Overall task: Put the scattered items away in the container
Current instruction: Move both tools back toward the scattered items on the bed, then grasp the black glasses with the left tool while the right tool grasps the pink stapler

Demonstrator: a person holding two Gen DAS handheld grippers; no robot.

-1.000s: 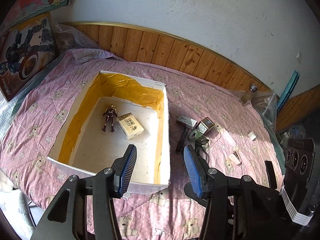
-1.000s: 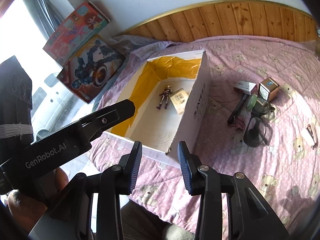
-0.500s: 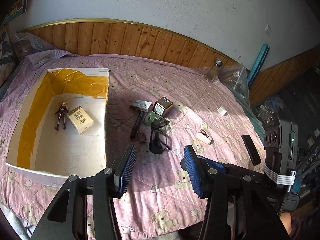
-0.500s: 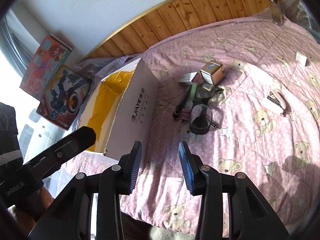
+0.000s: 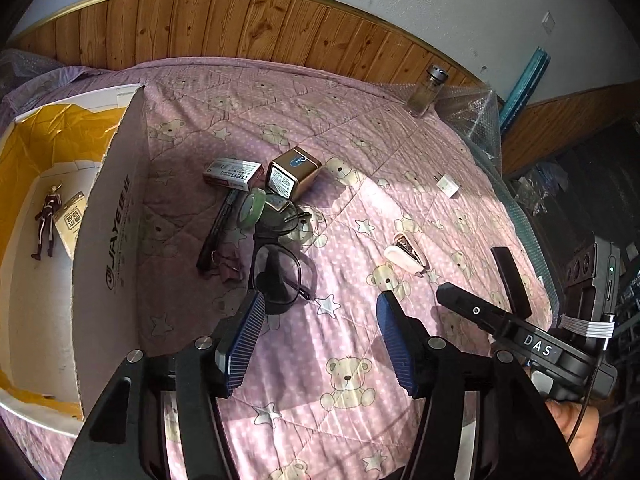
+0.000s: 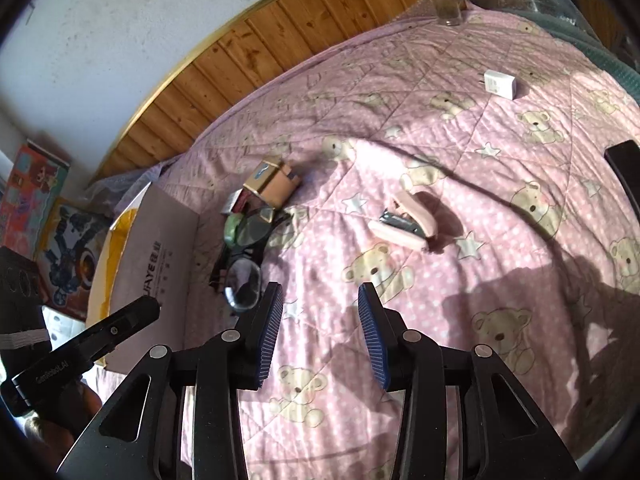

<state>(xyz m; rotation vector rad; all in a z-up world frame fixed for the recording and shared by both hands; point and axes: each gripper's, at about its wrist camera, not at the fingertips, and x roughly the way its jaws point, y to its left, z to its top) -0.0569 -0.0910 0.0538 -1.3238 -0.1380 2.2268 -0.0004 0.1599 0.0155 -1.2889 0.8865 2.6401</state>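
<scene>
Stapler point(image 6: 404, 220) lying flat, long axis slantwise, both grippers point(image 5: 320, 344) point(image 6: 320, 332) agape, empty.

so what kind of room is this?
Likely a bedroom at home: a bed under a pink teddy-bear quilt, wooden wall panelling, and boxed toys leaning against the wall.

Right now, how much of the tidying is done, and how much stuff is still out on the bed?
Two things are in the box: a toy figure and a small carton. Nothing is in hand; the left gripper and right gripper are both open and empty. Left on the quilt: glasses, green tape roll, brown tin, flat packet, pink stapler, white charger.
</scene>
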